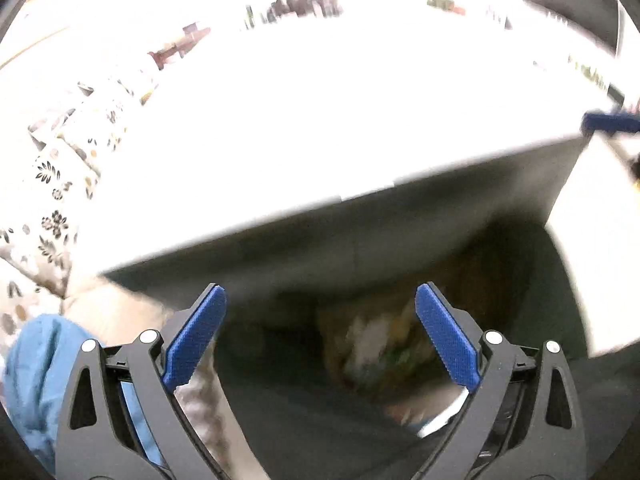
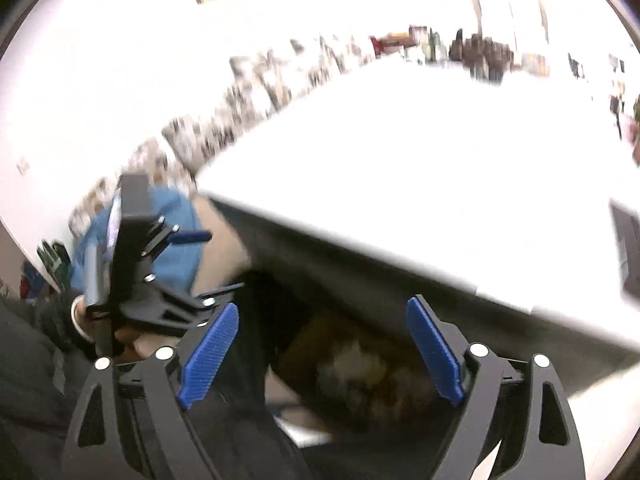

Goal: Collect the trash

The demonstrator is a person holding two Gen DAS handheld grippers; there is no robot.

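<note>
Both claws stand spread wide with nothing between their blue pads. Below and ahead of the left gripper (image 1: 320,336) lies a blurred heap of trash (image 1: 380,344), brown, white and yellowish, down inside a dark bin (image 1: 536,312); the right gripper (image 2: 322,352) hangs over the same heap from the other side. A bright white tabletop (image 1: 320,120) ends in a straight edge just beyond the bin, running slantwise across both views. Blue cloth (image 1: 36,364) sits at the left. Which way the trash points cannot be told through the blur.
</note>
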